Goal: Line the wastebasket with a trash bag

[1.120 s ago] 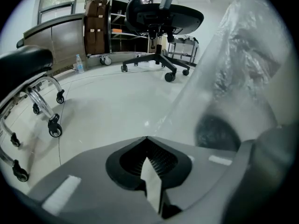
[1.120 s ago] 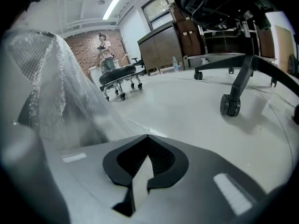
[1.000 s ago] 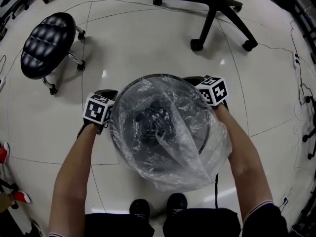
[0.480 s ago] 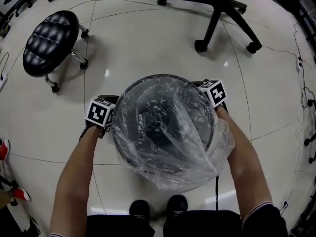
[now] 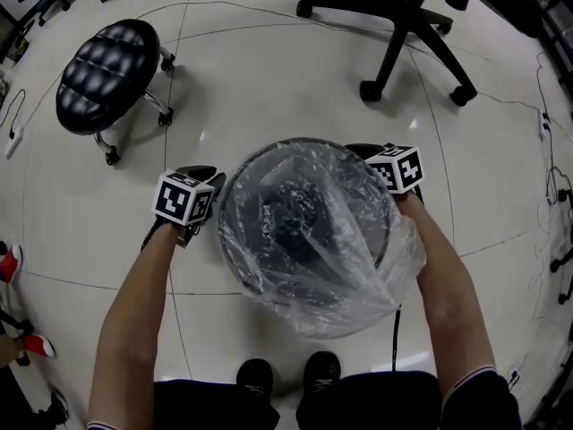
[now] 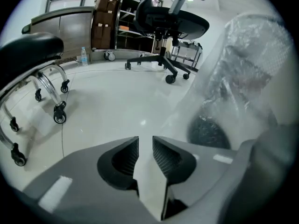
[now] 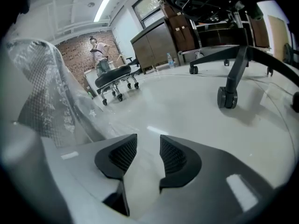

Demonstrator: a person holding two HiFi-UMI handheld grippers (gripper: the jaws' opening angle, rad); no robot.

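A round black mesh wastebasket stands on the floor in front of me, with a clear trash bag inside it and folded out over its rim; the loose plastic bulges most at the near right. My left gripper hangs just left of the basket and my right gripper at its far right rim. Both have just been opening. In the left gripper view the jaws stand a little apart with only floor between them, the bag to their right. The right gripper gapes wider, empty, beside the bag.
A black padded stool on castors stands at the far left and an office chair's star base at the far right. Thin cables run across the pale tiled floor. My shoes are just behind the basket. Cabinets line the far wall.
Both grippers have let go of the bag's edge and their jaws have parted. The left gripper has drawn a little away from the basket's side.
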